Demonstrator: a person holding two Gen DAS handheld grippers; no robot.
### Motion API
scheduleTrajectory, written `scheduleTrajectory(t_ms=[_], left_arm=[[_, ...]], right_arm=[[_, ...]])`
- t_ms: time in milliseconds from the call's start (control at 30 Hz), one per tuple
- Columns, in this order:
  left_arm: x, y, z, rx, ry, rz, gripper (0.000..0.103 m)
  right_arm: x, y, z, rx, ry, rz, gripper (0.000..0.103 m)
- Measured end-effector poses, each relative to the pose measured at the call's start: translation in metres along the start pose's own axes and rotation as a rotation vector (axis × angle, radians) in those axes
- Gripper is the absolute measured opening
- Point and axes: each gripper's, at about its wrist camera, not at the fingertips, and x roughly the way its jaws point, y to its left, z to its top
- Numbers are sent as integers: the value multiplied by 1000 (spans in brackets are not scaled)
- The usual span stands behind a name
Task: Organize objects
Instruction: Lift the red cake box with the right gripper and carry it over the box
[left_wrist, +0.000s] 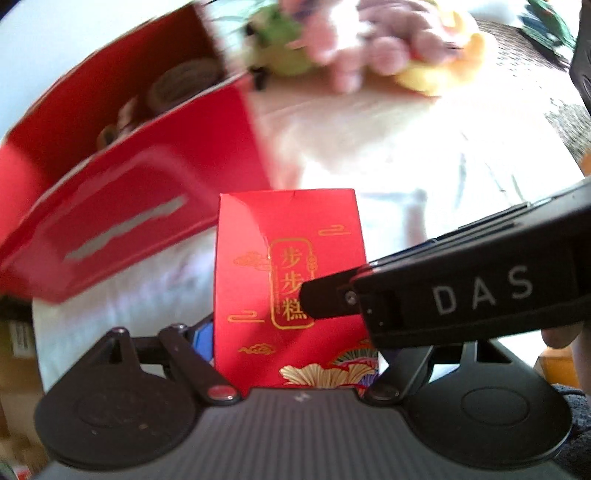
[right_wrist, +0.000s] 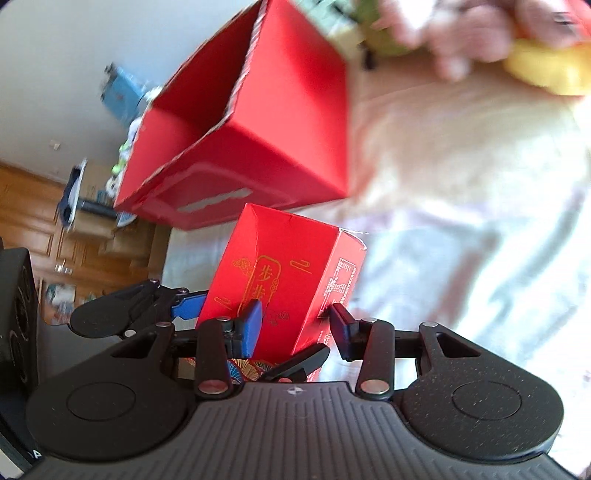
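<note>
Because the small red carton (right_wrist: 284, 280) stands between both pairs of fingers, we read this as a two-handed hold, with the big open red box (right_wrist: 255, 122) just beyond it as the likely destination. Our right gripper (right_wrist: 295, 325) closes on the carton low down, its blue pad (right_wrist: 251, 325) flat on the printed front face and the opposite finger at the far corner, so the carton sits slightly twisted in that grip. Our left gripper (left_wrist: 295, 332) has the same carton (left_wrist: 291, 280) rising between its fingers; one blue pad shows at the carton's left side, but the other side is hidden behind the right gripper's black finger, so we cannot tell whether the left one truly clamps or only steadies. The open box (left_wrist: 122, 184) is tilted in view and already holds some round brownish items. Farther back on the pale cloth (left_wrist: 406, 147) lie blurred plush toys, green (left_wrist: 280, 40) and yellow (left_wrist: 436, 70), apart from the boxes and seemingly not yet sorted
</note>
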Motion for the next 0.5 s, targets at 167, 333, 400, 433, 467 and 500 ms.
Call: scheduleTrajectory(t_ms=[167,333,400,433,467,500], left_arm=[[-11,-30,17,110,-51,-34,79],[-30,-53,37,211,-138,-52,79],[-39,-57,44,241,-178,-55,79],[-46,-58,48,254,-201,-55,79],[-51,-59,52,263,-221,-55,79],[-55,-58,55,269,-241,-54,79]], right_arm=[[-30,-13,-6,61,-102,-31,44],[-61,-9,-10,81,-233,-70,45],[-74,-8,-9,76,-285,-85,45],[-80,-5,-8,78,-313,-88,45],[-84,-4,-6,80,-336,-88,45],[-88,-3,-4,82,-358,-87,45]])
